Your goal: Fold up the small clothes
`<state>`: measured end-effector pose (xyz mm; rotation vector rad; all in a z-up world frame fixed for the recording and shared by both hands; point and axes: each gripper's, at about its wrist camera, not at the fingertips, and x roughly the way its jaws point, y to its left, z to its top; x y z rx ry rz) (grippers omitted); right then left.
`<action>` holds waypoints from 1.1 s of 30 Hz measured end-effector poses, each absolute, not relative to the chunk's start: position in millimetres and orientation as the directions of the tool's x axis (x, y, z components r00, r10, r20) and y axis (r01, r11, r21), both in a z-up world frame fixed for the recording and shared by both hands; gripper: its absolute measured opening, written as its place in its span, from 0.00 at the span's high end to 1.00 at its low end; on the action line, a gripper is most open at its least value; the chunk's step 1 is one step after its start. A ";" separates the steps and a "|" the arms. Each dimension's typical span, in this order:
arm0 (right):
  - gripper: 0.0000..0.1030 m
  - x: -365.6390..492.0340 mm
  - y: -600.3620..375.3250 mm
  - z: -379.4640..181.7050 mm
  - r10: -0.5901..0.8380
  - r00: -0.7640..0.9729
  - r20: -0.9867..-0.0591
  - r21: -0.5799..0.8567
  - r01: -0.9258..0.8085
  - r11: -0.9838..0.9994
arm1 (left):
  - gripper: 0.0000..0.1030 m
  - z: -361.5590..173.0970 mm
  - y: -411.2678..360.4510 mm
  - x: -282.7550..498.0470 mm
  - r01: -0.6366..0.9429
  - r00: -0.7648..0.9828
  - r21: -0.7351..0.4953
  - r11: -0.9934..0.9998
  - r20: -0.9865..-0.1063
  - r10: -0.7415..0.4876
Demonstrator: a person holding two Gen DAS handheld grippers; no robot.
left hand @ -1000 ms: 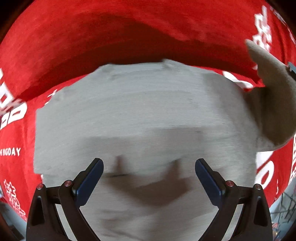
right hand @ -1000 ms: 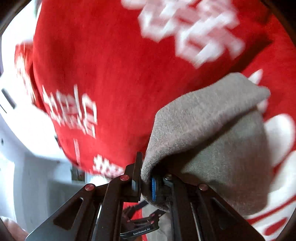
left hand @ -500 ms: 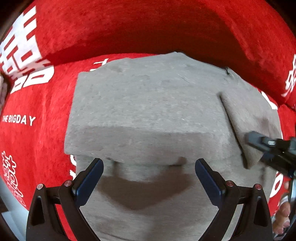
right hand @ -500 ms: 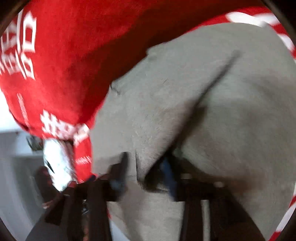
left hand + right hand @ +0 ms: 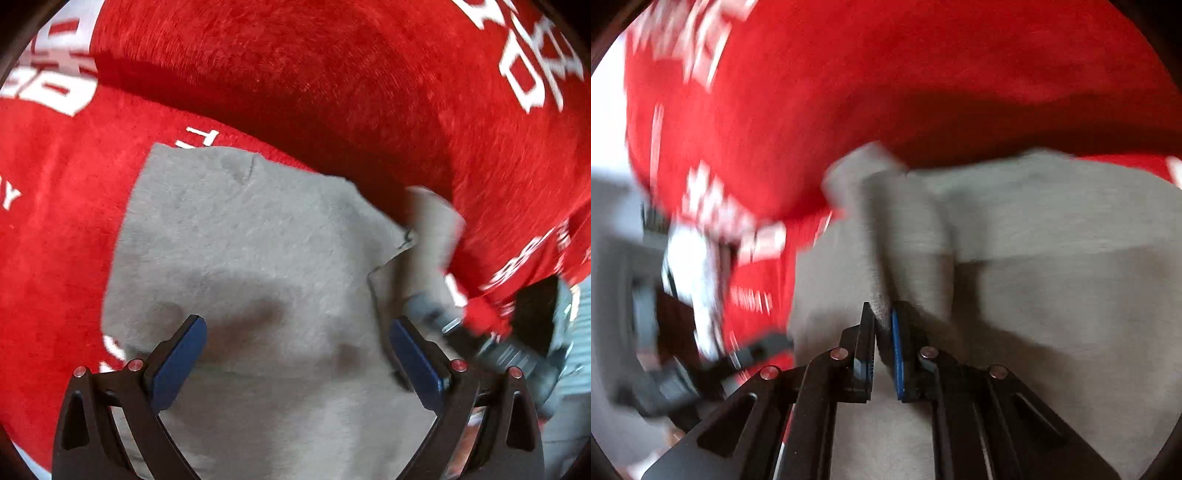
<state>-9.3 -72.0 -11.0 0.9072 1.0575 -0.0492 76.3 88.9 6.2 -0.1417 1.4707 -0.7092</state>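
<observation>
Left gripper (image 5: 297, 363): jaws wide apart, nothing between them, poised over grey garment (image 5: 251, 266).
Right gripper (image 5: 882, 332): jaws closing, nearly together, pinching raised fold of same grey garment (image 5: 1052, 258); blurred.
Grey garment: small, lies flat on red cloth (image 5: 332, 74), one edge lifted at right gripper (image 5: 491, 347).
Red cloth (image 5: 886, 74): velvety, white printed lettering, covers surface beneath and rises beyond garment.
</observation>
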 end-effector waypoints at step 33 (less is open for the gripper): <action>0.94 -226.3 -170.8 -30.4 0.122 0.654 -0.746 0.663 0.746 0.055 | 0.91 -10.6 70.6 81.6 0.435 -0.075 -0.419 0.797 -0.899 -0.432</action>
